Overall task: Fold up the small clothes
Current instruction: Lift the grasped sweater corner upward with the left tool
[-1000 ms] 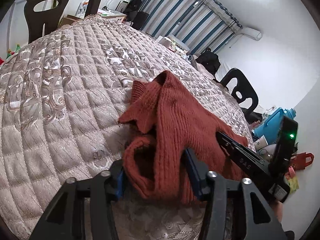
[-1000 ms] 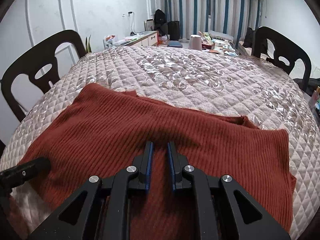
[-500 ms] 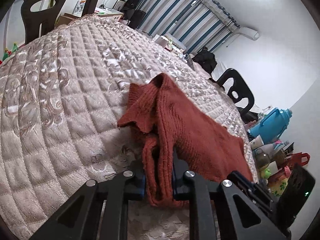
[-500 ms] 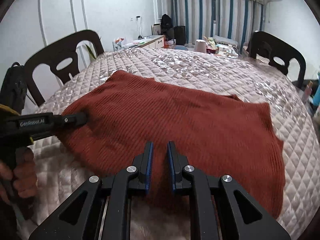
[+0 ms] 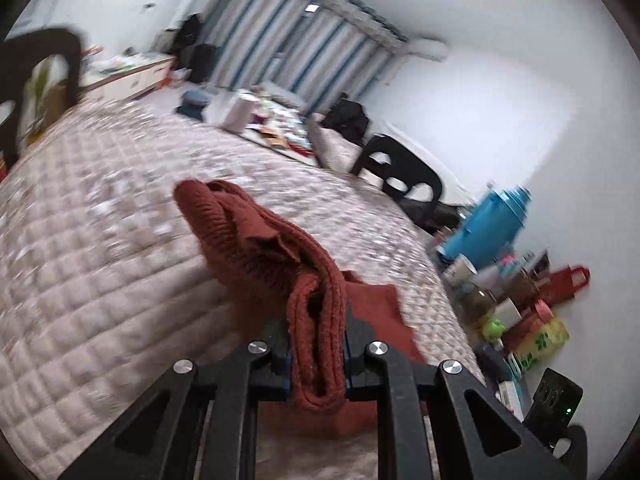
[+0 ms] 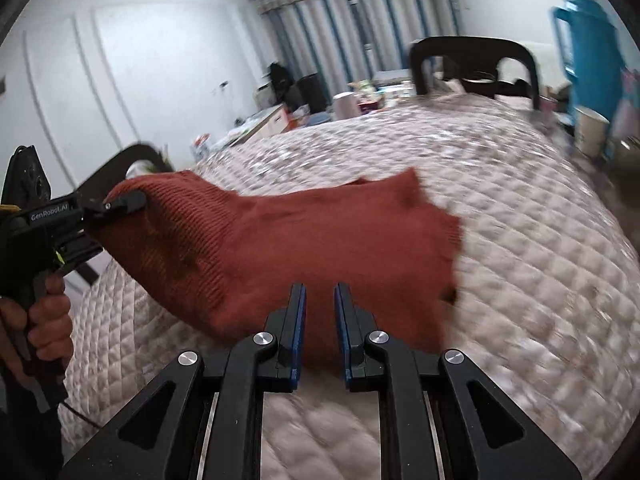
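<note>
A rust-red knit sweater hangs in the air over the quilted table cover. My left gripper is shut on a thick bunched fold of it, and the knit fills the space between the pads. In the right wrist view the sweater stretches from the left gripper at the left down to my right gripper. The right gripper stands nearly shut, with the sweater's lower edge caught between its blue pads. The far corner of the cloth droops towards the quilt.
Dark chairs stand at the table's far side. A blue thermos jug with cups, jars and bags crowds the right edge. A paper cup stands there too. A person's hand holds the left gripper's handle.
The left jaws closed on the sweater fold and rose with it. Both grippers moved, and the sweater, which lay flat on the quilt, now hangs lifted between them.
</note>
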A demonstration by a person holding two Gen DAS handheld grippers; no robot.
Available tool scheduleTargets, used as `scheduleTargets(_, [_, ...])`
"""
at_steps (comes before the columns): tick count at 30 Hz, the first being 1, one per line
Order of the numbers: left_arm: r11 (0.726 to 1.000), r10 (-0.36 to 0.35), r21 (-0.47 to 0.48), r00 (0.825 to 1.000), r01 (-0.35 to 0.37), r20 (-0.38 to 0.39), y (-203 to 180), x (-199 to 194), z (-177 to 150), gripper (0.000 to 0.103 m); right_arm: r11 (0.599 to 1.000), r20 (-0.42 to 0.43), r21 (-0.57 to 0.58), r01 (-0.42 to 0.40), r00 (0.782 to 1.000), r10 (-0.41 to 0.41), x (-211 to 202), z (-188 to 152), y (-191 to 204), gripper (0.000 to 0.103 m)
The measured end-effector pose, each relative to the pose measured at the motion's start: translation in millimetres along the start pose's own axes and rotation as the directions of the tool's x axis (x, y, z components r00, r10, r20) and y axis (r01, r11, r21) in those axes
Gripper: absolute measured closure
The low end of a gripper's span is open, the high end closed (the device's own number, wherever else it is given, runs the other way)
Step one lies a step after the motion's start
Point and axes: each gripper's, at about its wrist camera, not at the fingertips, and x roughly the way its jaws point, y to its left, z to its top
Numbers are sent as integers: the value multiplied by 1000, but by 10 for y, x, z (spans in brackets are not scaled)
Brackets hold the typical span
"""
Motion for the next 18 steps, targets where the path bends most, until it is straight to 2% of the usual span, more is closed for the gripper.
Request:
scheduleTargets(6, [982, -84, 160, 992, 99, -94, -753, 397, -191, 85, 993, 43, 101, 53, 997, -57, -338, -75, -413, 89])
scheduleTargets(9, [970, -96, 202, 978, 134, -186, -958, 724, -437, 85, 987, 52, 137, 79, 995, -87, -450, -126, -588, 89])
scheduleTargets(12, [965, -78, 221, 959, 142, -273, -1023, 1032, -689, 85, 981, 46, 164, 102, 993, -111, -489, -164, -763, 89])
scheduleTargets(15, [956, -70, 254, 957, 145, -282, -1056, 1086, -815, 85, 978, 39, 180, 103, 993, -111, -509, -192, -867, 89])
scheduleTargets(18, [949, -79, 273, 958, 157, -276, -1104, 1008, -795, 82, 979, 43, 183, 94, 994, -103, -504, -191, -915, 89])
